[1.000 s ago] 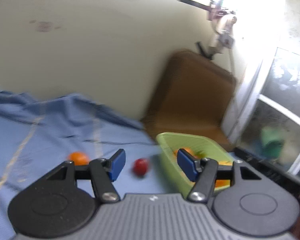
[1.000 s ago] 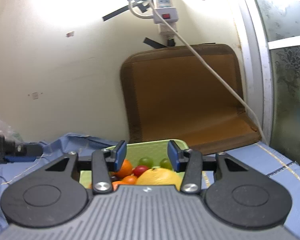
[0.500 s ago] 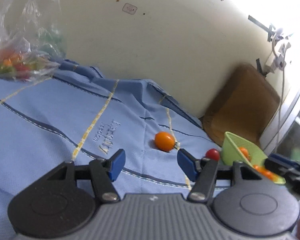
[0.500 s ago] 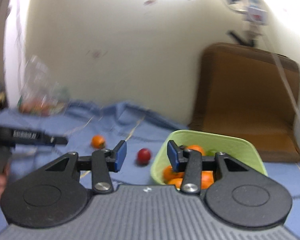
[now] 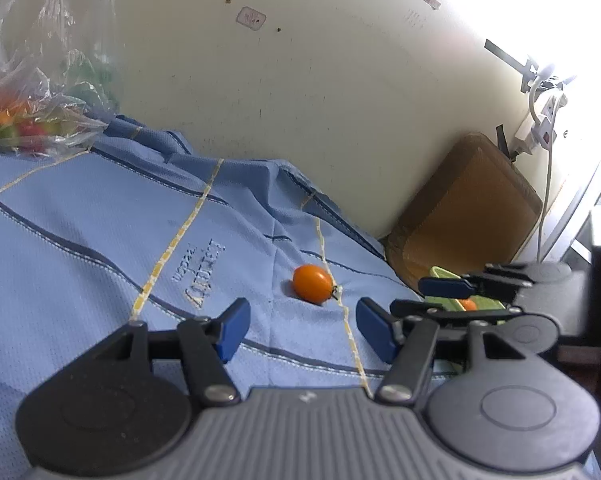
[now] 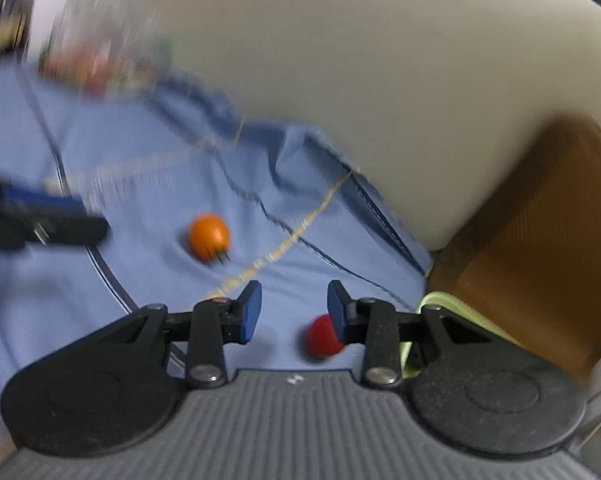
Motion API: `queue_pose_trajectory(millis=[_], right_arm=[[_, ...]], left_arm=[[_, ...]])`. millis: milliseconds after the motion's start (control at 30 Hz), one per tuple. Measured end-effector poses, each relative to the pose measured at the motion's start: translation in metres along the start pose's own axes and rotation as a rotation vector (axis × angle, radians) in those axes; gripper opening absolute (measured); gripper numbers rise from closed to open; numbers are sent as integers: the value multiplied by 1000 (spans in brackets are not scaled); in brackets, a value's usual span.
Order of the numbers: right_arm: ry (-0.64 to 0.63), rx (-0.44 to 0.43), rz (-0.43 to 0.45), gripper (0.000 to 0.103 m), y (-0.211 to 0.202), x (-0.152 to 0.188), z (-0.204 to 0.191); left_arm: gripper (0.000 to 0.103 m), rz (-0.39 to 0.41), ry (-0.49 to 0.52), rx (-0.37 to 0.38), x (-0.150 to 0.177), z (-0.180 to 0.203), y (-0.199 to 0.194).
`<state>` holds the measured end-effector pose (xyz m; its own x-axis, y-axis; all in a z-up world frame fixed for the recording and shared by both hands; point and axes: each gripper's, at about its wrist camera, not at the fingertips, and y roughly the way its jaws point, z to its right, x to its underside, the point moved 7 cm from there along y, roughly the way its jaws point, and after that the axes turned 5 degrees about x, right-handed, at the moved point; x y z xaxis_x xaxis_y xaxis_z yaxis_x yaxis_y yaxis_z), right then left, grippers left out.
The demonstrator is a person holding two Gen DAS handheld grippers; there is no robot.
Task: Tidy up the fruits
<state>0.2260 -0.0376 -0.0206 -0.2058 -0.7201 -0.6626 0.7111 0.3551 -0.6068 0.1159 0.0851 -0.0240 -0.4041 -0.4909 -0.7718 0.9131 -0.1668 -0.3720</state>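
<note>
A small orange tomato [image 5: 313, 283] lies on the blue cloth [image 5: 100, 248], just ahead of my open, empty left gripper [image 5: 300, 330]. It also shows in the right wrist view [image 6: 209, 237], ahead and left of my open, empty right gripper [image 6: 294, 314]. A red tomato [image 6: 321, 336] lies on the cloth right by the right finger [image 6: 336, 312]. The green basket's rim [image 6: 452, 306] shows at the right; in the left wrist view the basket [image 5: 460, 302] with orange fruit is mostly hidden behind the right gripper [image 5: 452, 286].
A clear plastic bag of mixed fruit [image 5: 32, 112] lies at the far left by the wall. A brown pad [image 5: 464, 208] leans in the corner behind the basket. A power strip with cord [image 5: 540, 128] hangs above it. The left gripper's finger [image 6: 40, 208] shows at the left.
Both grippers swung left, away from the basket toward the loose tomatoes. The right gripper came down close to the red tomato. The left gripper moved closer to the orange tomato.
</note>
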Motion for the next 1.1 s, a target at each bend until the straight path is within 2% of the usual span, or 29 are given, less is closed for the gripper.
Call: queue_pose_trajectory(millis=[67,367,433,500,667,767,967,1100], right_arm=[[-89,-12,-50,39,6,0,2],[-284,-69,-224,38,40,5,5],[-307,-75,-230,37,41,2,5],[-311,-82,-243,31,41,2,5],[-273,-101,-236,31,42,2,14],[-342,-90,-238,33,41,5,10],[-375,-88,-280,31,43,7,14],[-358,-67,-245,30,37,9,14]], left_arm=[[63,-10,-4,-1,1,0,2],[63,-25,-34,-1,1,-5,3],[63,-25,-36,0,1,-5,3],[63,-25,-36,-1,1,-5,3],[69,-20,-34,-5,1,-4,3],[73,-13,-31,-10,0,-4,2],[73,-10,-44,-10,0,-5,1],[73,-6,-52,-10,-1,-6,0]])
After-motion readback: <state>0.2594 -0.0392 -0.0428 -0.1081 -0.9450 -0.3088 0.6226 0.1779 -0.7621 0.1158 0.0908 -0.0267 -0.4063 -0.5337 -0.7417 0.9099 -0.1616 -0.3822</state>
